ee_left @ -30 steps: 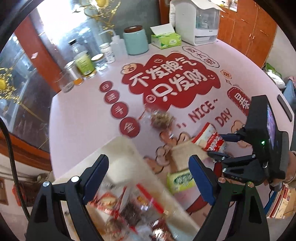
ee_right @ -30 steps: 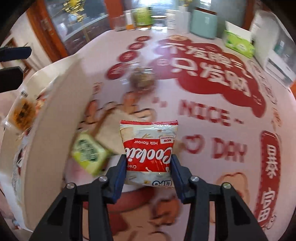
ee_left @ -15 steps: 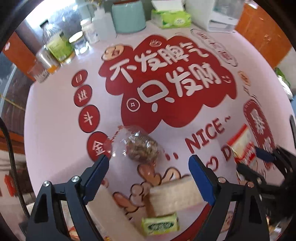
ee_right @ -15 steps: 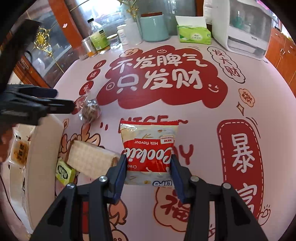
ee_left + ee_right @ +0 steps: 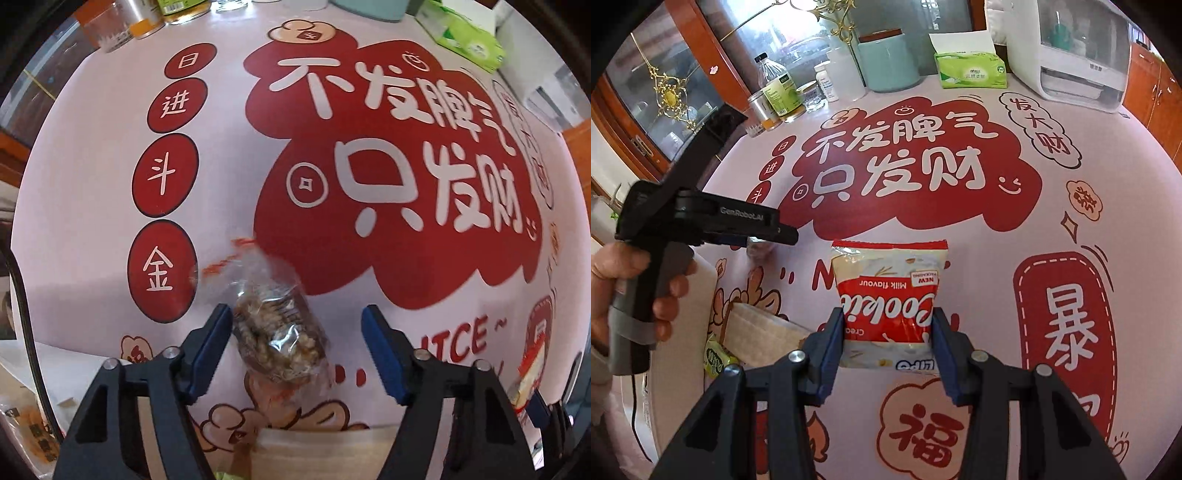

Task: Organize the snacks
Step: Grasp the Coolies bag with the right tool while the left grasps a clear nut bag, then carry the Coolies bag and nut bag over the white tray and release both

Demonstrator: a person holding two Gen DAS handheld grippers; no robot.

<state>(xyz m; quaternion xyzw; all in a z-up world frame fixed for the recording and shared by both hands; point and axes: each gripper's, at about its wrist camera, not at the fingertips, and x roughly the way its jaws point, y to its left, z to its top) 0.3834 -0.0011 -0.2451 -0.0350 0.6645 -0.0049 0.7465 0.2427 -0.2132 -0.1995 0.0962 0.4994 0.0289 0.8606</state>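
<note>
The jaws of the right gripper (image 5: pixel 888 341) are clenched on the lower half of a red-and-white cookie packet (image 5: pixel 888 297), which is held upside down above the desk (image 5: pixel 1015 236), a round top under a pale pink cloth printed with red clouds and white characters. The jaws of the left gripper (image 5: pixel 297 350) stand released, spread wide around a clear plastic bag of brown nutty snack (image 5: pixel 277 332) that lies on the cloth nearer the left finger. Left of the held packet lie a beige wafer pack (image 5: pixel 764 338) and a small green packet (image 5: pixel 716 360), touching each other. At the far edge stand a teal canister (image 5: pixel 888 62), a green tissue box (image 5: pixel 971 70) and a white appliance (image 5: pixel 1082 55).
</note>
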